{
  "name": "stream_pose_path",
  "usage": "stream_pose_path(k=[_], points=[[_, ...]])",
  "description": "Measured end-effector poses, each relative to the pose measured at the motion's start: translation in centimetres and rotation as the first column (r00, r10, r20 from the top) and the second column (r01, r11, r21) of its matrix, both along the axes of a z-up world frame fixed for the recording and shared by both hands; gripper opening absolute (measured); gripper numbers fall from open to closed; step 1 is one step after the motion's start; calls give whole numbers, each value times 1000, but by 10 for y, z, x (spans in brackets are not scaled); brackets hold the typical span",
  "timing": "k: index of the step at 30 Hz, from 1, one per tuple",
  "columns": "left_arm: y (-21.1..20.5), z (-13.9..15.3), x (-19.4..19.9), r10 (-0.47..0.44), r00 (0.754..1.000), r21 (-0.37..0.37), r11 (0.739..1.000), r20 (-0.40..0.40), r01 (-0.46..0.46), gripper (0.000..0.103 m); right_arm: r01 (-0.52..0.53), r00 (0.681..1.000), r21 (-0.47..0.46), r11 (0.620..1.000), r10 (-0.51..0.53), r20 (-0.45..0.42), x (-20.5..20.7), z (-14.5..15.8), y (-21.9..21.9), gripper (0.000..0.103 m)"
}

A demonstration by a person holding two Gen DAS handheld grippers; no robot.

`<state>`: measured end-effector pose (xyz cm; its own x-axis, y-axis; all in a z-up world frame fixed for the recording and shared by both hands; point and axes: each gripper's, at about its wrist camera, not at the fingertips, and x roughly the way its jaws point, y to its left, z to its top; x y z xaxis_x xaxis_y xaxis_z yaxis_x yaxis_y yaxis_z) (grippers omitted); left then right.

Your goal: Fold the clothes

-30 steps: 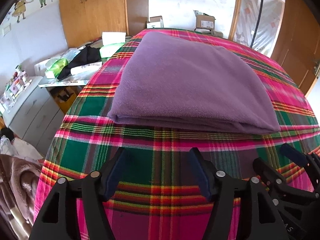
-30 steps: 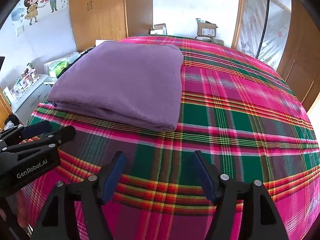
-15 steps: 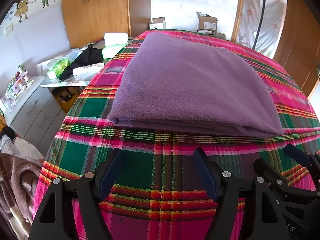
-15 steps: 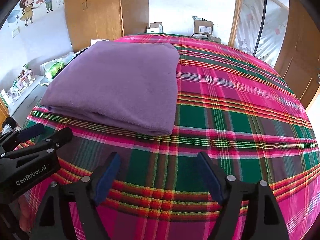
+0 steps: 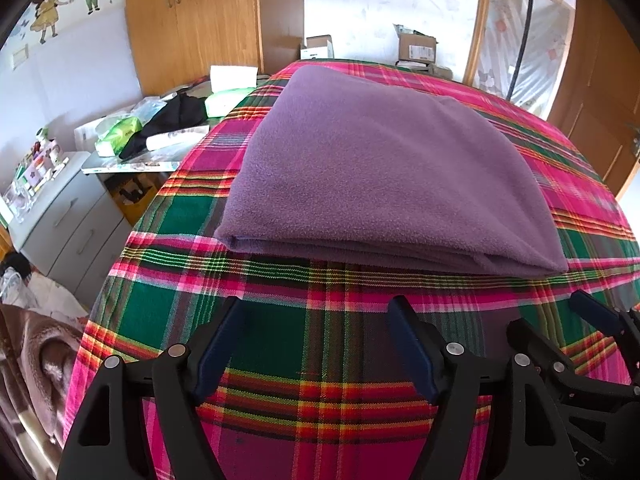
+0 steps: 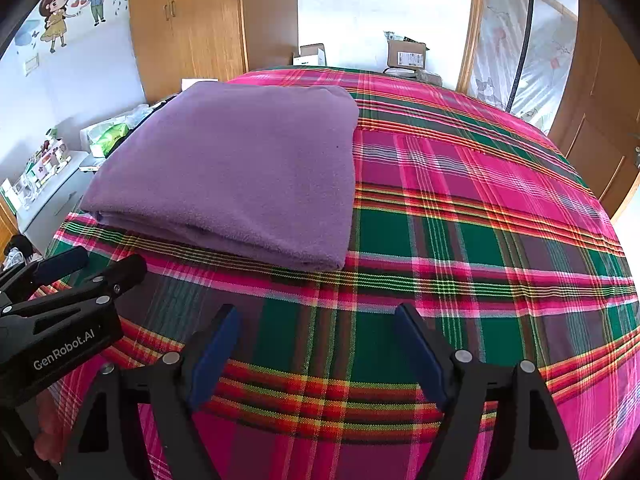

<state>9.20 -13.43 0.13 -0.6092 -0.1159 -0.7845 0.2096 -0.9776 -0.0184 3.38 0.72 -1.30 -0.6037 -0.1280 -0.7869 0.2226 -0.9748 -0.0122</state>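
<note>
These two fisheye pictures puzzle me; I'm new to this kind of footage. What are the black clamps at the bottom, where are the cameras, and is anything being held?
No robot here: a person holds a two-finger claw in each hand, with a camera on each looking forward along its fingers. One picture is from the left claw, the other from the right claw; each also glimpses the other at its edge. Both claws have just been opening and now stand wide, with nothing between the blue pads and nothing held. Ahead lies a folded purple fleece on a bed with a pink and green plaid cover. A cluttered side table stands left of the bed.
</note>
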Motion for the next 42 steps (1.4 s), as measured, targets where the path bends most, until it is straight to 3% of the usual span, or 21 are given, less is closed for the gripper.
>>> stream_pose_path(k=[42], points=[[-1, -2, -1, -3, 1000, -8, 1000, -20, 3, 76, 2, 1000, 1, 1000, -2, 1, 1, 0, -1, 80]])
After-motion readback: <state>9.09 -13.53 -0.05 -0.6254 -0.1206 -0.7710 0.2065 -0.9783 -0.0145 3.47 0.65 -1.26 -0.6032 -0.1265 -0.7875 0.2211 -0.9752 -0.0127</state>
